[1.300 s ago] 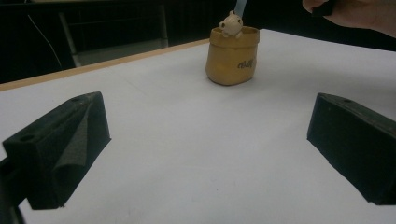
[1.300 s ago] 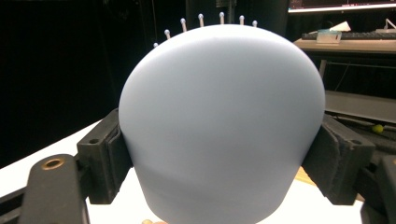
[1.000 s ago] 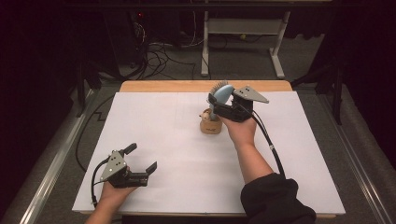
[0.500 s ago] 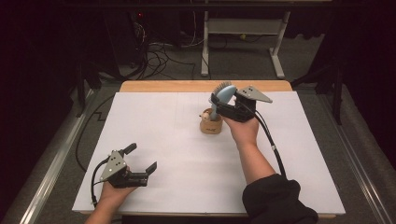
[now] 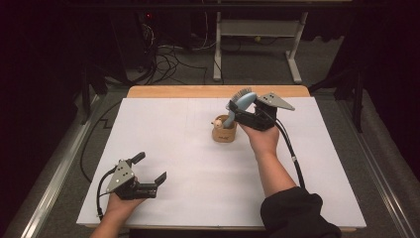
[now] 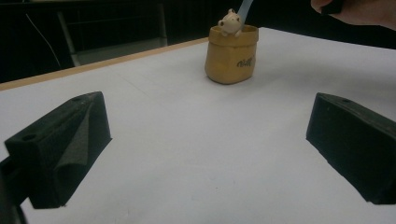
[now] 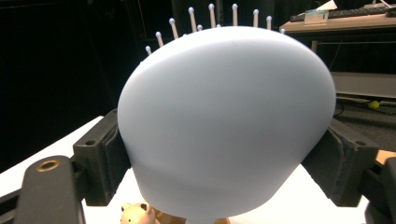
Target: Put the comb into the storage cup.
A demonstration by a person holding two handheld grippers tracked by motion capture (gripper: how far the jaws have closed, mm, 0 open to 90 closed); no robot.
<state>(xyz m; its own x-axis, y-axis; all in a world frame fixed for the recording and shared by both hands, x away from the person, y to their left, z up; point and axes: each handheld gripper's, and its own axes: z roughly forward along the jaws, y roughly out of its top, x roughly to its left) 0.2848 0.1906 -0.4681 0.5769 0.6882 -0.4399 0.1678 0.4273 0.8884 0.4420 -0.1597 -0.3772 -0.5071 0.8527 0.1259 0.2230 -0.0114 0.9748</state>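
The jaws of the right gripper point(image 5: 236, 110) are clamped on the rounded head of a pale blue hairbrush point(image 5: 243, 101); in the right gripper view the two black pads press against either side of the brush head point(image 7: 224, 116), whose smooth back faces the camera while white-tipped bristles stand up along its far edge. The jaws of the left gripper point(image 5: 148, 168) stand wide apart with nothing between them, and in the left gripper view only bare tabletop lies between the two black pads.

The white table point(image 5: 173, 129) spans most of the high view, with a wooden strip along its far edge. The person's right hand point(image 5: 262, 139) holds its gripper above the middle of the far half of the table, a dark sleeve showing at the forearm, and a cable trails back from the gripper along the arm. The left hand point(image 5: 116, 203) rests near the table's near left corner, well apart from the right.

The hairbrush is tilted, head up and away from the person, handle slanting down into a small tan holder point(image 5: 224, 130) that stands upright on the table just beside the right gripper. In the left gripper view the holder point(image 6: 231, 56) bears dark lettering, a little bear figure point(image 6: 229, 22) sits at its rim, and the brush's thin blue handle rises out of it behind the bear.
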